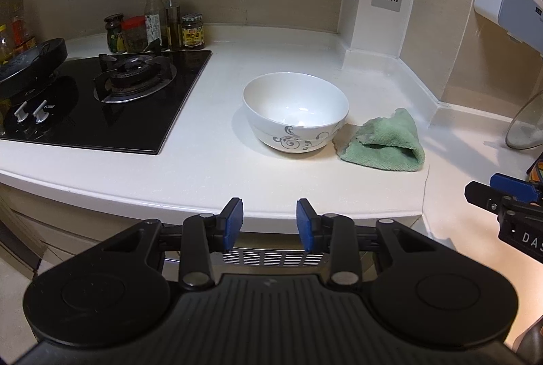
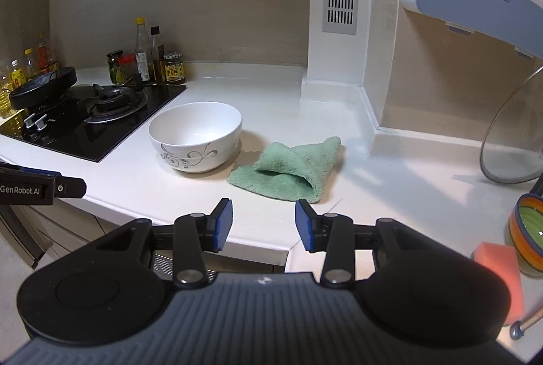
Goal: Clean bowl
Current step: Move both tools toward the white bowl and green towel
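Note:
A white bowl [image 1: 295, 113] with a grey scroll pattern stands upright on the white counter [image 1: 210, 168]; it also shows in the right wrist view [image 2: 196, 137]. A folded green cloth [image 1: 381, 142] lies just right of the bowl, close to its base, and shows in the right wrist view [image 2: 288, 169]. My left gripper [image 1: 269, 222] is open and empty, at the counter's front edge, short of the bowl. My right gripper [image 2: 264, 222] is open and empty, at the front edge, short of the cloth.
A black gas hob [image 1: 101, 100] with a pan [image 1: 30, 59] sits left. Sauce bottles and jars [image 1: 156, 22] stand behind it. A glass lid [image 2: 512, 134] leans against the right wall. A striped bowl [image 2: 527, 229] and pink sponge [image 2: 499, 276] sit far right.

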`<state>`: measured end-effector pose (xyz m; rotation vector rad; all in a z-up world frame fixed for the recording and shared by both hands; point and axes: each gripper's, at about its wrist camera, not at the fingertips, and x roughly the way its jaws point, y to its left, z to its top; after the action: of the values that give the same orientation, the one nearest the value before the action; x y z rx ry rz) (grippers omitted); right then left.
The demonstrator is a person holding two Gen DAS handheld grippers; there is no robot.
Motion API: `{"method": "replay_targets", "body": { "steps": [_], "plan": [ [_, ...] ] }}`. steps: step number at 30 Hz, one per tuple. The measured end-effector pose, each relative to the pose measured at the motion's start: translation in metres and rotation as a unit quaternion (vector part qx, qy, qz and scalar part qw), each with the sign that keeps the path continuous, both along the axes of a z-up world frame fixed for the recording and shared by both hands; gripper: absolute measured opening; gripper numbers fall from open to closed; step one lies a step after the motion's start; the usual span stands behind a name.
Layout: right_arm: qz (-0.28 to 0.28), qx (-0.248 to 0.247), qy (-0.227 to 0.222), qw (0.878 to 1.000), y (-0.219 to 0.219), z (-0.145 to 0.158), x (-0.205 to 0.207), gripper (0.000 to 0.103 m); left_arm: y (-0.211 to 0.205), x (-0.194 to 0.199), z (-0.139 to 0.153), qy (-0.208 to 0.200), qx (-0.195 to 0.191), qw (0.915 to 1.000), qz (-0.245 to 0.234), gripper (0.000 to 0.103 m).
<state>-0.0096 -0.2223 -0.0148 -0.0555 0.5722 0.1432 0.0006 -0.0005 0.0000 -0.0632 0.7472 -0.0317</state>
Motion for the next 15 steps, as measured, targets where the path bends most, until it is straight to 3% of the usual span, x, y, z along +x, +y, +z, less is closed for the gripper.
{"method": "replay_targets", "body": {
  "steps": [7,15],
  "plan": [
    [0.001,-0.006,0.015,1.000,0.012,-0.001,0.000,0.036,0.002,0.000,-0.003,-0.005,-0.019,0.9998,0.005,0.039],
    [0.003,0.003,0.014,1.000,-0.003,-0.008,-0.001,0.036,0.002,0.004,-0.014,0.010,-0.017,0.9997,0.012,0.039]
  ]
}}
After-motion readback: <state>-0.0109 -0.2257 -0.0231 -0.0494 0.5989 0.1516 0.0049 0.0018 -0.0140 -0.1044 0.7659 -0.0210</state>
